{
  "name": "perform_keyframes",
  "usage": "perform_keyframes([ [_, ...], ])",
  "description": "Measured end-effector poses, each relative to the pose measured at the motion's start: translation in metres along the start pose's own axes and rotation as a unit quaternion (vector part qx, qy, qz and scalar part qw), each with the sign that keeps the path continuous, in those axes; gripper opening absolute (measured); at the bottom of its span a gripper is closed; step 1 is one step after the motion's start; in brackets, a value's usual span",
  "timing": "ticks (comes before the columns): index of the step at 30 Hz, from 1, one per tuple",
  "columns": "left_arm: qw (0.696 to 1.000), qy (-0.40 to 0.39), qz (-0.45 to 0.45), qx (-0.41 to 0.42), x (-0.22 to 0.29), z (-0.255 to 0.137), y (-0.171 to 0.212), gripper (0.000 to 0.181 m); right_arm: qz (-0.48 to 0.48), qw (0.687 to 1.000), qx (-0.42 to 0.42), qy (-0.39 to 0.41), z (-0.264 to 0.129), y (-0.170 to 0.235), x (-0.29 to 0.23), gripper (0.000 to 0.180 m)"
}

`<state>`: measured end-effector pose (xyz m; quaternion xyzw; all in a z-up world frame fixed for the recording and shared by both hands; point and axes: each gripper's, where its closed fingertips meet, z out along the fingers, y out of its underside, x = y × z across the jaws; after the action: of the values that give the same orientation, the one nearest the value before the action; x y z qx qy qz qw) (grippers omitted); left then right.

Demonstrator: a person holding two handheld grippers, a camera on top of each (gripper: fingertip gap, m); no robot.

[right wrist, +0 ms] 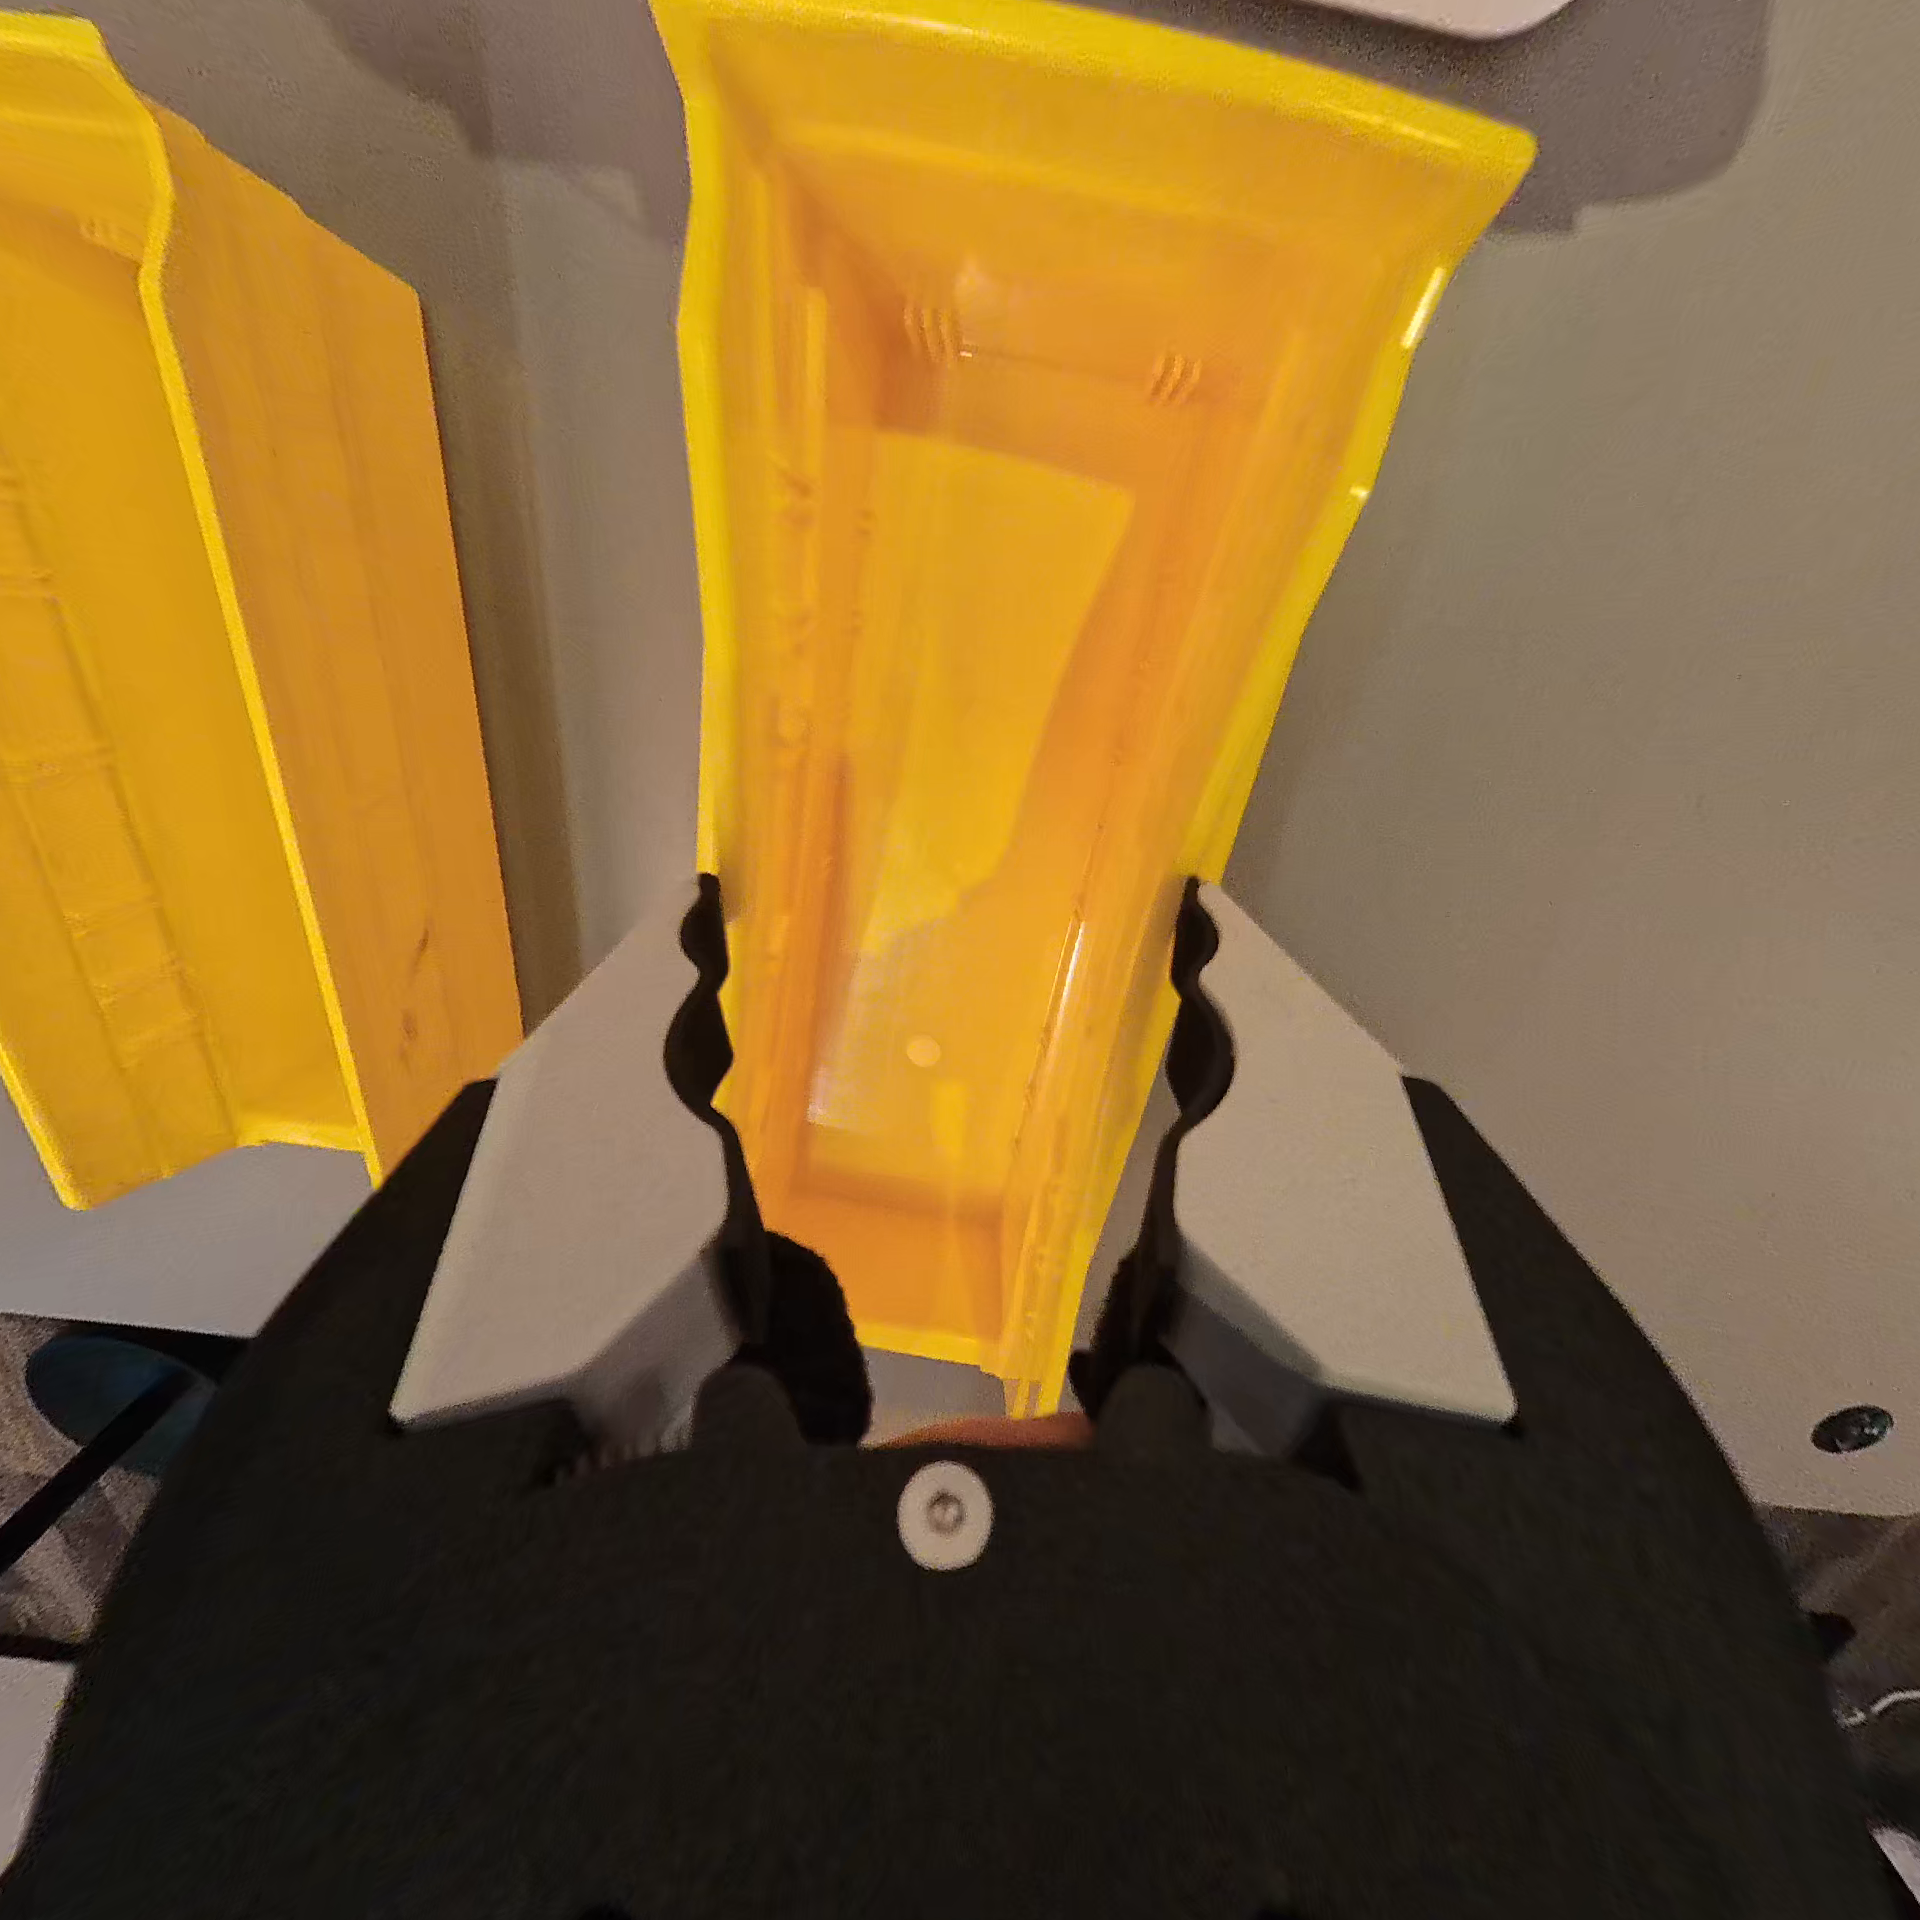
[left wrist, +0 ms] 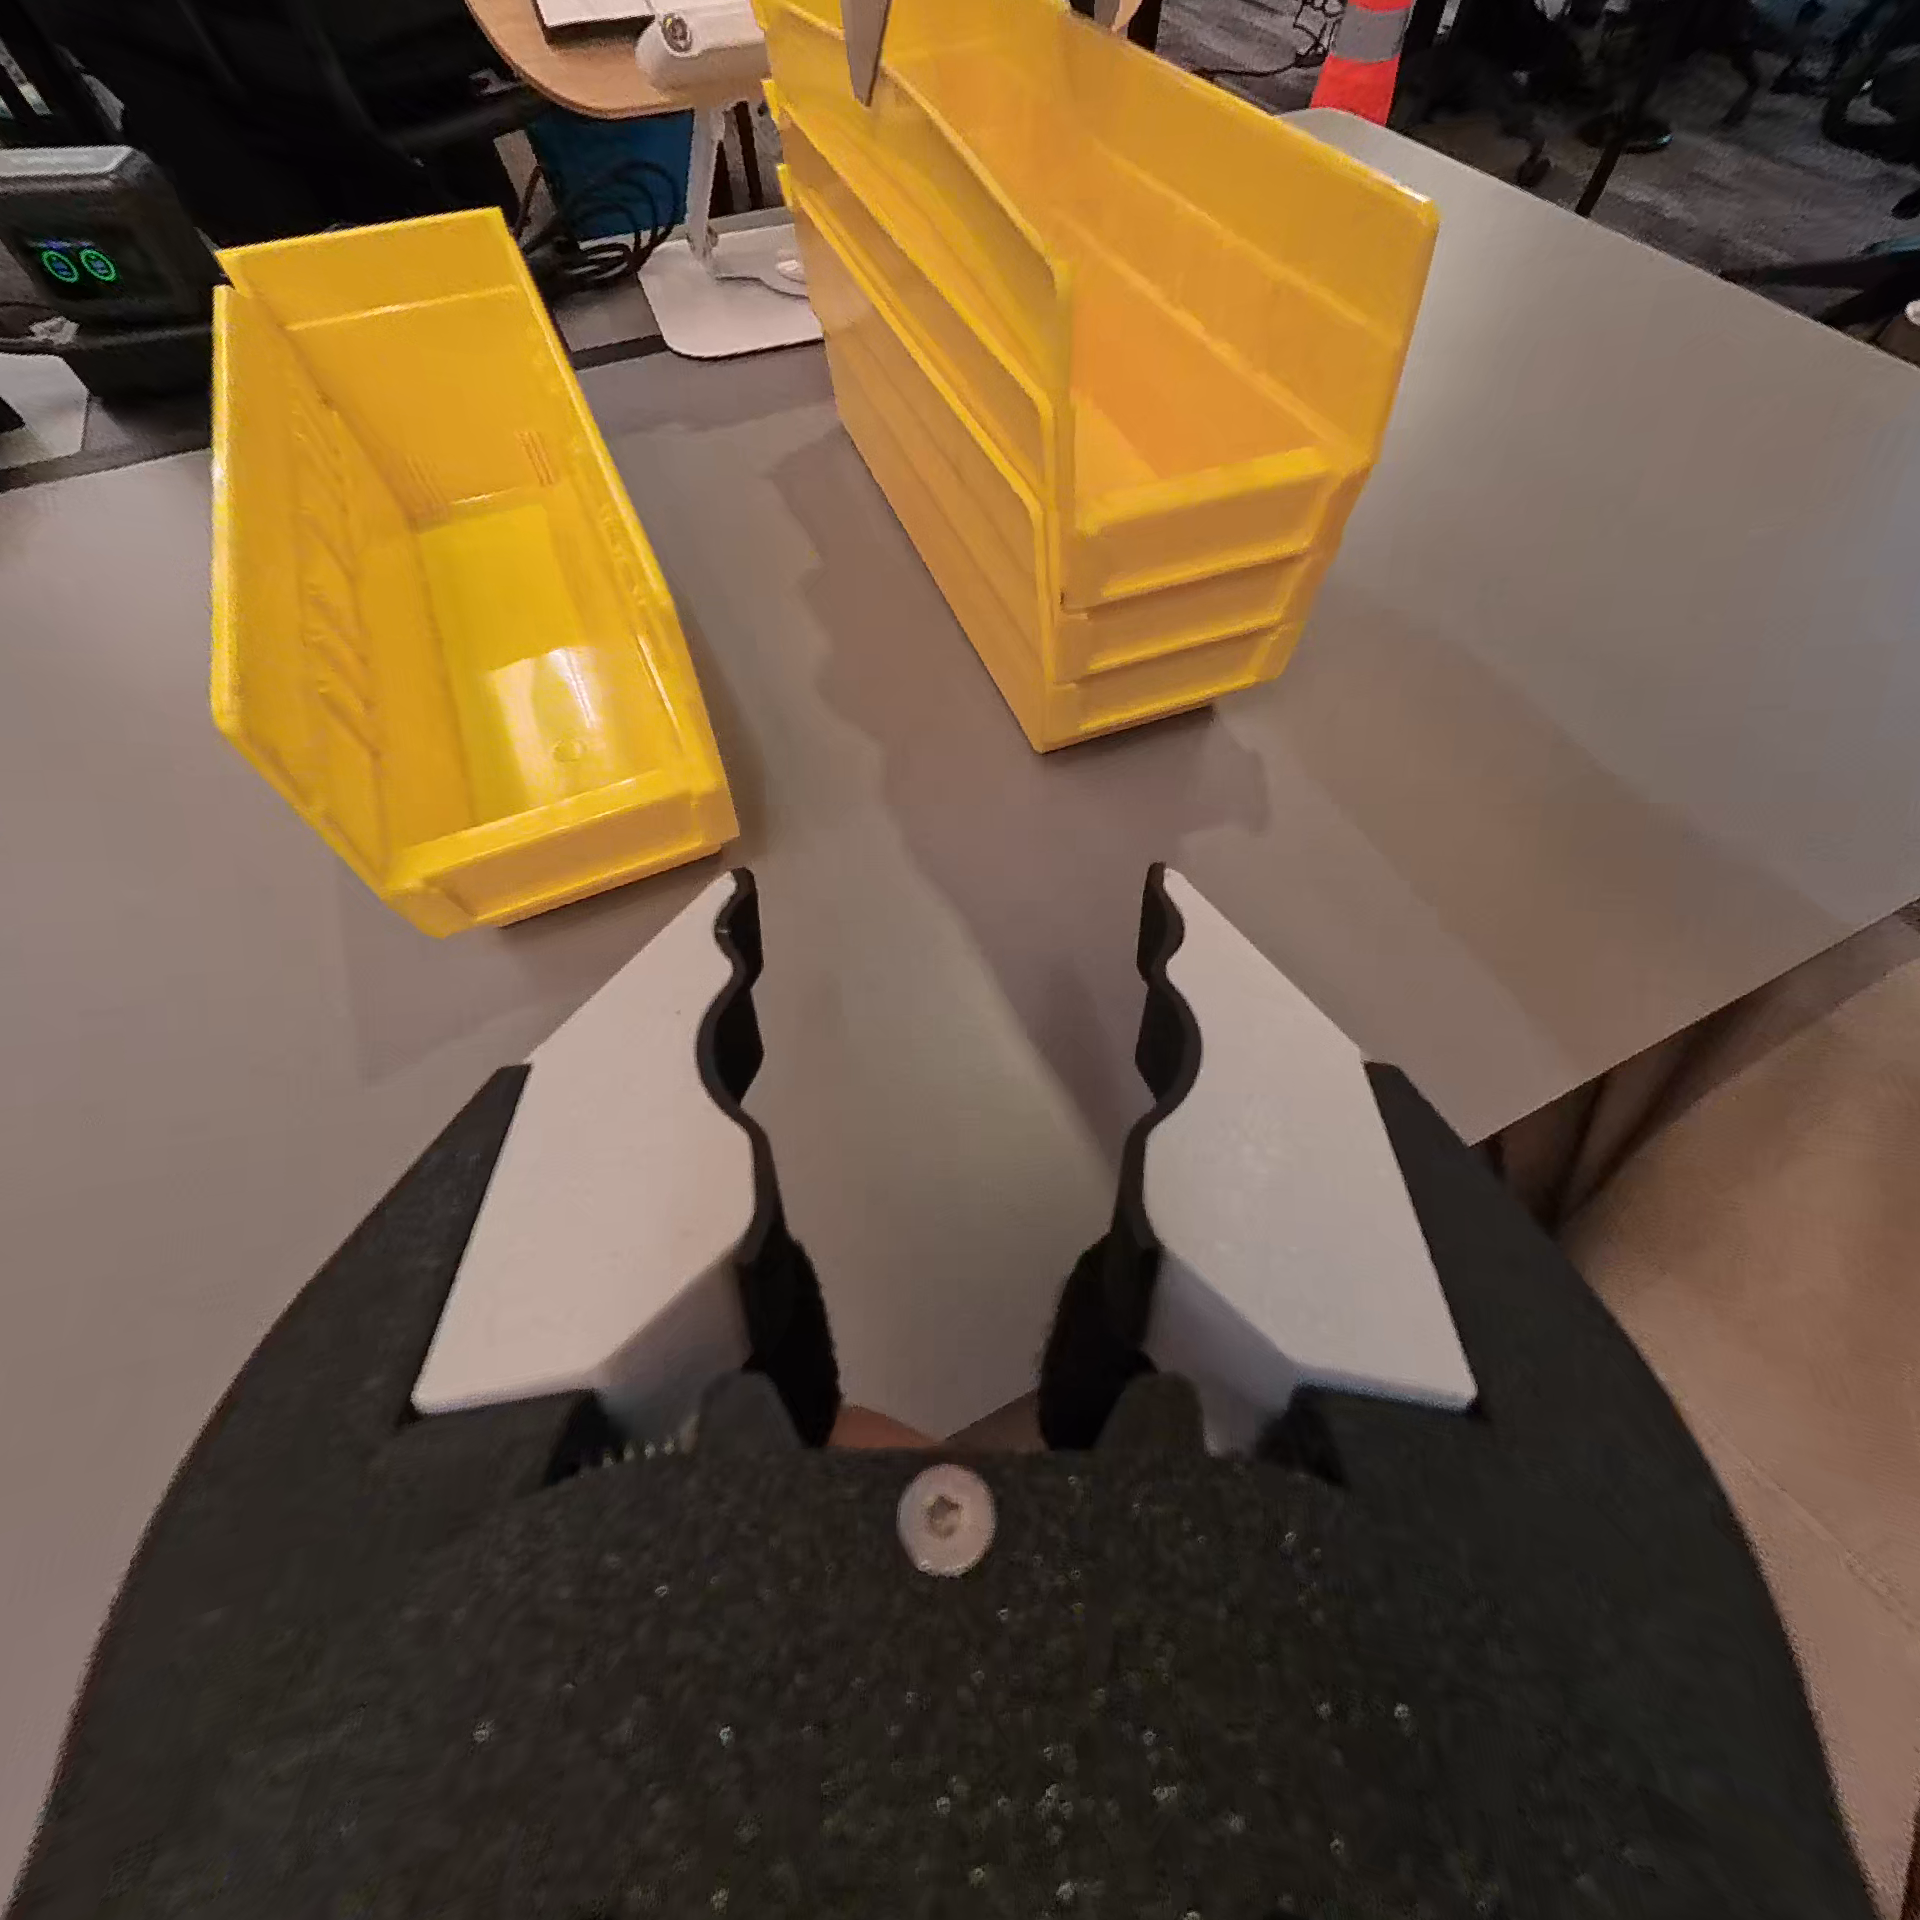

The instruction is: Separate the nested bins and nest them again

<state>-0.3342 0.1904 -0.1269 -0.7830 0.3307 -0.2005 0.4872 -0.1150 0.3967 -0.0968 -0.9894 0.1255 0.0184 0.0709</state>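
One long yellow plastic bin already sits alone on the grey tabletop, near the stack of three nested yellow bins; two separations and the re-nesting remain, I judge. Their long axes run away from the left gripper, low fronts toward it, its fingers spread and empty. The right gripper hovers over the stack, fingers apart astride the top bin, not visibly gripping.

We get soft overhead room light, so shadows on the gray table are faint, there's glare on the single bin's floor, the wide lens bends edges, and the right wrist view is blurry.
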Motion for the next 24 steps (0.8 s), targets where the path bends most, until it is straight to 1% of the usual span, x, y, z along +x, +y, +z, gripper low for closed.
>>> perform_keyframes([
  [5,1.0,-0.002,0.0,-0.004,0.0,0.0,0.002,0.07,-0.002,1.0,-0.017,-0.002,-0.004,0.008,0.004,0.083],
  [14,0.999,0.023,-0.043,-0.017,0.004,0.001,0.006,0.068,-0.003,1.0,-0.017,-0.007,-0.02,0.015,0.008,0.085],
  [24,0.999,0.015,-0.033,-0.025,0.001,0.002,0.01,0.068,-0.026,1.0,-0.001,0.008,-0.06,0.016,0.006,0.085],
])
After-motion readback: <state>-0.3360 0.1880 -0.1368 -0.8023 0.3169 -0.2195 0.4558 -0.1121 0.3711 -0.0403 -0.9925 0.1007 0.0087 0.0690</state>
